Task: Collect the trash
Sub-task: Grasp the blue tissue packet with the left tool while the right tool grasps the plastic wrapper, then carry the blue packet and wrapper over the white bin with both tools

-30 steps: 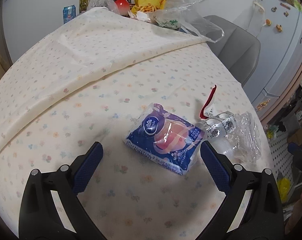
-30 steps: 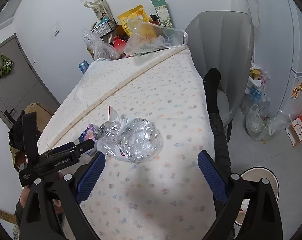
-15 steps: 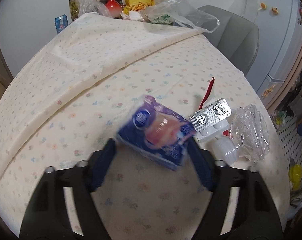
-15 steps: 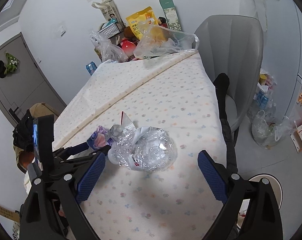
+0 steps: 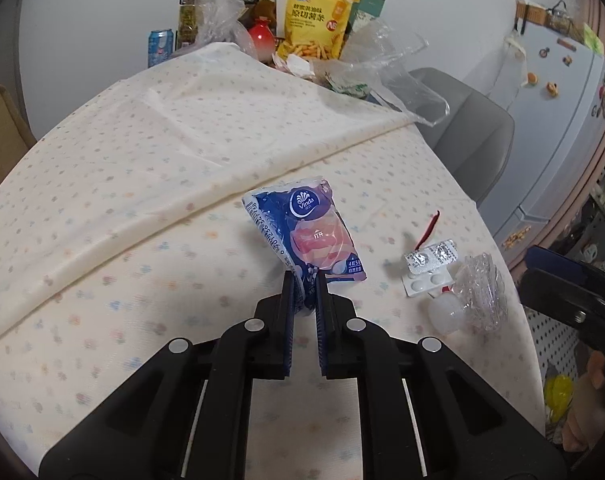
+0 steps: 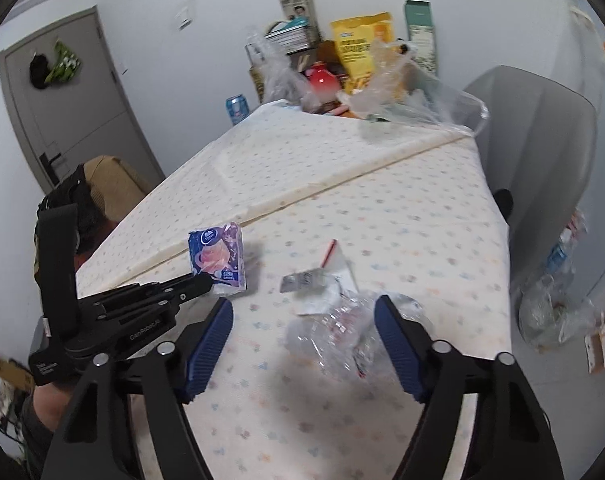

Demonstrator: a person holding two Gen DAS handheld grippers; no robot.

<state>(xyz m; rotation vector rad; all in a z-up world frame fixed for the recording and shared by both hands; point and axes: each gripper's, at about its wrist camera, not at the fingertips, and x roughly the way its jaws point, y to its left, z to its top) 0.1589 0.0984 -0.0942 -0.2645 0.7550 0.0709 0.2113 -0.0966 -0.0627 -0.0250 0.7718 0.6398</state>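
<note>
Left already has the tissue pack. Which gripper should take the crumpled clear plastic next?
Right. The right gripper is open with its fingers on either side of the clear plastic on the table. The left gripper is shut on the tissue pack, so it is occupied.

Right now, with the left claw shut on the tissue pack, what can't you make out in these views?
- Blue Vinda tissue pack: its pinched end is hidden between the left claw fingers, left view.
- Crumpled clear plastic wrap: motion-blurred, right view; contents unreadable.
- Silver blister pill sheet: print too small.
- Right claw: open, wrap not yet touched.
</note>
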